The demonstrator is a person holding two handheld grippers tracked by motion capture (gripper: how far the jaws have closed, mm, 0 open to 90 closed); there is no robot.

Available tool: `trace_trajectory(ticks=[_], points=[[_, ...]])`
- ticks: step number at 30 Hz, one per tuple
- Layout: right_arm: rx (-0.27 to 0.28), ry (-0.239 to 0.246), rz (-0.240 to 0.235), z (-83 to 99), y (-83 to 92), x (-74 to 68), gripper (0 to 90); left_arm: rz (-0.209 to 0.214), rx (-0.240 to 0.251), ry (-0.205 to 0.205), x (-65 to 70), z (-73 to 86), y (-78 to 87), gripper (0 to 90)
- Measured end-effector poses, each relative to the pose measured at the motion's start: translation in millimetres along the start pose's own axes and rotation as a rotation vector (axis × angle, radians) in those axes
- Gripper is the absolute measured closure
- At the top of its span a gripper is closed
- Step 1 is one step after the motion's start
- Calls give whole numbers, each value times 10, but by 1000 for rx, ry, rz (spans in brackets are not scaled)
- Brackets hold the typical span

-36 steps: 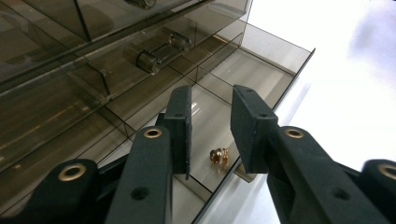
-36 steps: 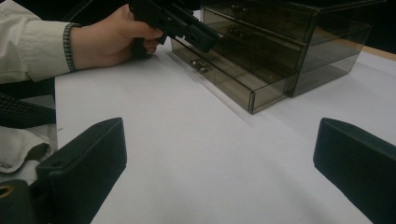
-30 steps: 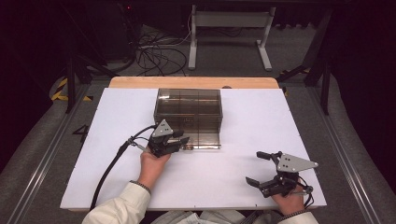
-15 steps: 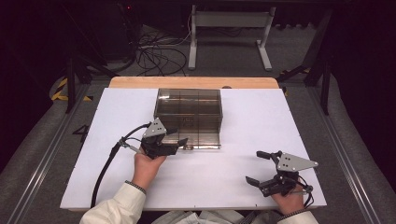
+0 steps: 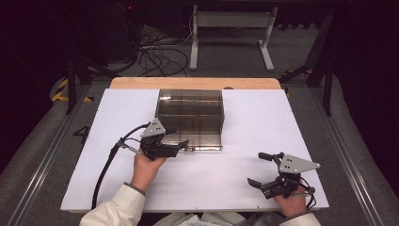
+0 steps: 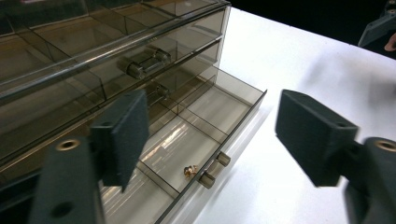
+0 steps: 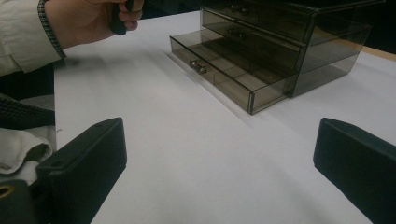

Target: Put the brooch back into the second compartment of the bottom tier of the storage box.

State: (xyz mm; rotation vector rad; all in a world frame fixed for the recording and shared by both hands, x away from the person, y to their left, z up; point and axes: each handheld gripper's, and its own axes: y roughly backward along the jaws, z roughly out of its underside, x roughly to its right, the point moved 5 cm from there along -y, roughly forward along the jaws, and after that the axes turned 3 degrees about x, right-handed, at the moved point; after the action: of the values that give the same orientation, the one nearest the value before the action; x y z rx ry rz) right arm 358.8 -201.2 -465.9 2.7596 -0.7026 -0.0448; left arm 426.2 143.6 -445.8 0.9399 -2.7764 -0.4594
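High view: one smoky clear drawer cabinet [image 5: 189,113] at the far middle of the white table [image 5: 263,122], its bottom drawer [image 5: 200,143] pulled out toward the near side. Two grippers. Left gripper [image 5: 176,139] hovers at the drawer's near-left corner, jaws released and just been opening, nothing between them. Right gripper [image 5: 259,169] rests near right, well apart from the cabinet, jaws spread, empty.

Left gripper view: three drawers counted, two shut, the lowest open. One small gold item [image 6: 189,171] lies in the open drawer just behind its handle [image 6: 213,169]. Both pads stand wide above it.

Right gripper view: cabinet [image 7: 299,42] far, open drawer [image 7: 224,70] sticking out left; left hand [image 7: 88,18] at far left.
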Motion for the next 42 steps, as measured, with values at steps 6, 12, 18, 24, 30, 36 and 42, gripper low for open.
trace_trajectory(ticks=[6, 12, 18, 24, 30, 36, 42], points=[[2, 1, -1, -1, 1, 0, 32, -11, 3, -16, 14, -40, 65, 159], [-1, 0, -2, 1, -5, 4, 32, -10, 25, -23, 49, -112, 202, 87], [-2, 0, 3, 1, -2, 6, 32, -20, 45, -46, 87, -164, 367, 16], [-4, 1, 1, 3, -6, 5, 32, -16, 72, -66, 124, -172, 505, 2], [-3, -1, 3, 3, -2, 7, 32, -29, 103, -68, 135, -137, 657, 1], [-2, -3, 2, 3, -1, 6, 32, -28, 92, -76, 158, -65, 796, 1], [-5, -2, 1, 6, -7, 5, 32, -48, 93, -65, 160, 70, 927, 1]])
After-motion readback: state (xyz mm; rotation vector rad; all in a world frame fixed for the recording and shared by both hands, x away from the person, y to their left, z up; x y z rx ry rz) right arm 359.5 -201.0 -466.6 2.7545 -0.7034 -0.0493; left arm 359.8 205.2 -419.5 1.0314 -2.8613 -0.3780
